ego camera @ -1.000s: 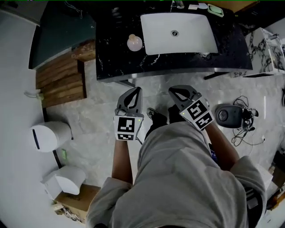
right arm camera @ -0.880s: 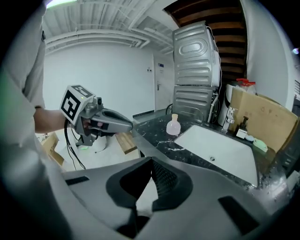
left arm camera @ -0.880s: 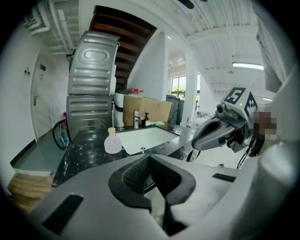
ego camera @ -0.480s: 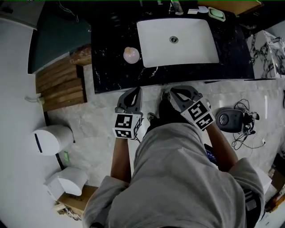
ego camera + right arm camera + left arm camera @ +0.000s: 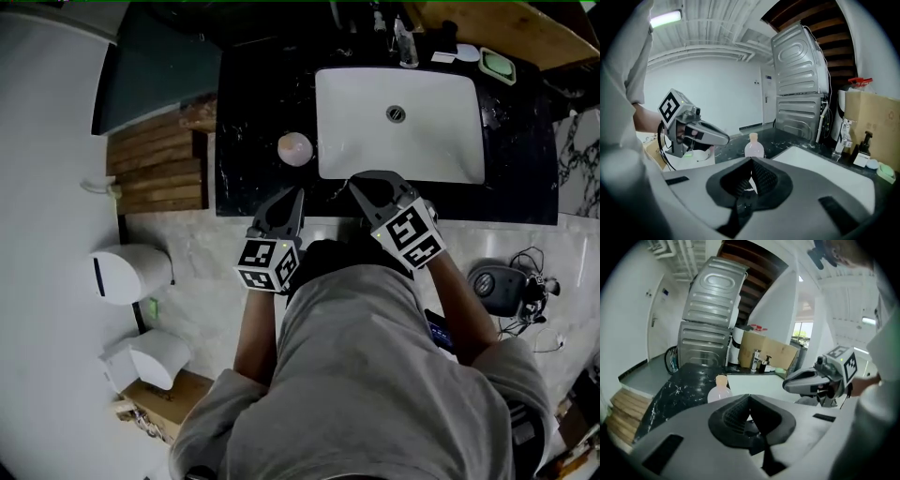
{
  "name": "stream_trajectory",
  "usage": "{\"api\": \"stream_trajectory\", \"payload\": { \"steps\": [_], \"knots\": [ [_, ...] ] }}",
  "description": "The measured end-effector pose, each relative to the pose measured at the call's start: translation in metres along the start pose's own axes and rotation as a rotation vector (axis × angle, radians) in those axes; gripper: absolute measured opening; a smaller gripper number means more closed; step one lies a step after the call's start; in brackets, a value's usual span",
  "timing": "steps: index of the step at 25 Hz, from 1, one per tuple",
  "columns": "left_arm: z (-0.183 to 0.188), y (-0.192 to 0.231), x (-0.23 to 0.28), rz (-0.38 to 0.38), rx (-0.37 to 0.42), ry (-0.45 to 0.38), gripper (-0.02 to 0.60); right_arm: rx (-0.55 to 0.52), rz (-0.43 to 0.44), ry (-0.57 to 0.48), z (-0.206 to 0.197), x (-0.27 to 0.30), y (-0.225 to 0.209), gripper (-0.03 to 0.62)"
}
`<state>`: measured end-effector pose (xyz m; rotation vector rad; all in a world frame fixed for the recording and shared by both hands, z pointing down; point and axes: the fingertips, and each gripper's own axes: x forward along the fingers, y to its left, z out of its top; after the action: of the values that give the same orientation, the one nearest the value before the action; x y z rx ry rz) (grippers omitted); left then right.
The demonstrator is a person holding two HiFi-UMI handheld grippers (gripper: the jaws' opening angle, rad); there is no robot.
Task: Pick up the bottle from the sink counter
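A small pale pink bottle (image 5: 294, 148) with a tan cap stands upright on the black marble counter (image 5: 253, 141), just left of the white sink (image 5: 450, 150). My left gripper (image 5: 290, 196) is at the counter's front edge, a little short of the bottle and shut with nothing in it. My right gripper (image 5: 360, 182) hangs over the sink's front rim, shut and empty. The left gripper view has the bottle (image 5: 720, 389) ahead and slightly left of my left gripper (image 5: 750, 397), apart from it. The right gripper view shows the bottle (image 5: 753, 146) straight beyond my right gripper (image 5: 751, 161).
A faucet (image 5: 403, 42), a pump bottle (image 5: 863, 151) and a green soap dish (image 5: 498, 66) line the back of the counter. A metal machine (image 5: 710, 319) stands behind. Wooden planks (image 5: 155, 173) lie left of the counter, a white bin (image 5: 131, 274) on the floor, a cabled device (image 5: 497, 279) at right.
The view has closed in on the counter. Both grippers have moved forward from above the floor to the counter's front edge, nearer the bottle. Both have stayed shut.
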<state>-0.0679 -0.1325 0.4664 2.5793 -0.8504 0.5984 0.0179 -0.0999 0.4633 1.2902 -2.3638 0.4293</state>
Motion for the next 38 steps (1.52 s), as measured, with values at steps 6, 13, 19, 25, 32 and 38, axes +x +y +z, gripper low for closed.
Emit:
{"api": "stream_trajectory", "payload": {
  "steps": [6,13,19,25,32,38],
  "knots": [
    [-0.006,0.02,0.008,0.077,0.033,0.067,0.014,0.048,0.062,-0.011,0.001,0.028,-0.004,0.009],
    [-0.017,0.039,0.017,0.087,0.016,0.097,0.014,0.036,0.092,0.002,0.003,0.058,0.001,0.009],
    [-0.02,0.053,0.018,0.097,0.005,0.104,0.014,0.022,0.106,-0.011,0.014,0.075,0.005,0.009],
    [-0.019,0.067,0.013,0.113,0.037,0.107,0.014,-0.052,0.094,-0.078,0.032,0.094,0.007,0.009],
    [-0.021,0.082,0.009,0.137,0.013,0.107,0.014,-0.056,0.143,-0.144,0.045,0.106,0.017,0.011],
    [-0.017,0.092,0.008,0.15,0.008,0.096,0.014,-0.062,0.101,-0.193,0.054,0.109,0.009,0.011]
  ]
}}
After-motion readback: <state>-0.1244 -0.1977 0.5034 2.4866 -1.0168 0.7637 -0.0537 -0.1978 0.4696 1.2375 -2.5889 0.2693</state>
